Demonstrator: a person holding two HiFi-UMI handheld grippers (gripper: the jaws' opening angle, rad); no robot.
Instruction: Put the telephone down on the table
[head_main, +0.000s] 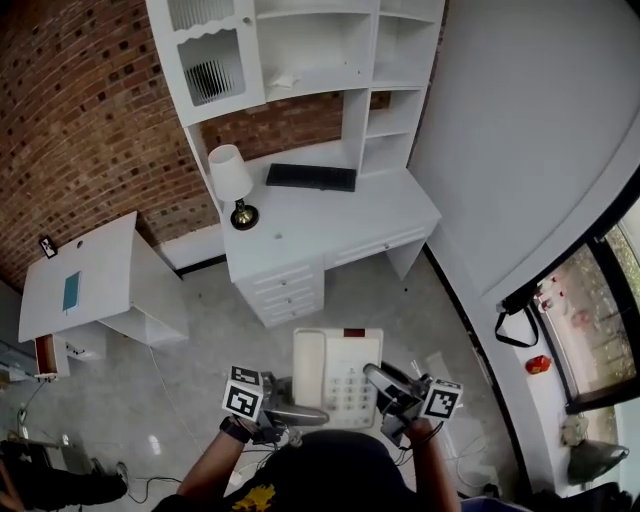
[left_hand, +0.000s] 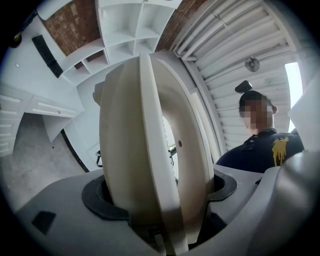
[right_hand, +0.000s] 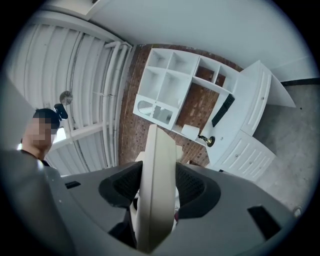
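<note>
A cream telephone (head_main: 338, 378) with a keypad is held in the air over the floor, a few steps short of the white desk (head_main: 400, 205). My left gripper (head_main: 293, 412) is shut on its left edge, and in the left gripper view the cream body (left_hand: 150, 145) fills the space between the black pads (left_hand: 100, 200). On its right edge my right gripper (head_main: 384, 388) is shut. In the right gripper view, the thin cream edge (right_hand: 157, 170) sits clamped between the dark pads (right_hand: 122, 187).
The desk carries a lamp (head_main: 232, 182) and a black keyboard (head_main: 311, 177) under a white shelf hutch (head_main: 300, 45). A small white table (head_main: 95, 275) stands to the left. A window (head_main: 590, 320) and curved wall close the right side. Cables lie on the floor at lower left.
</note>
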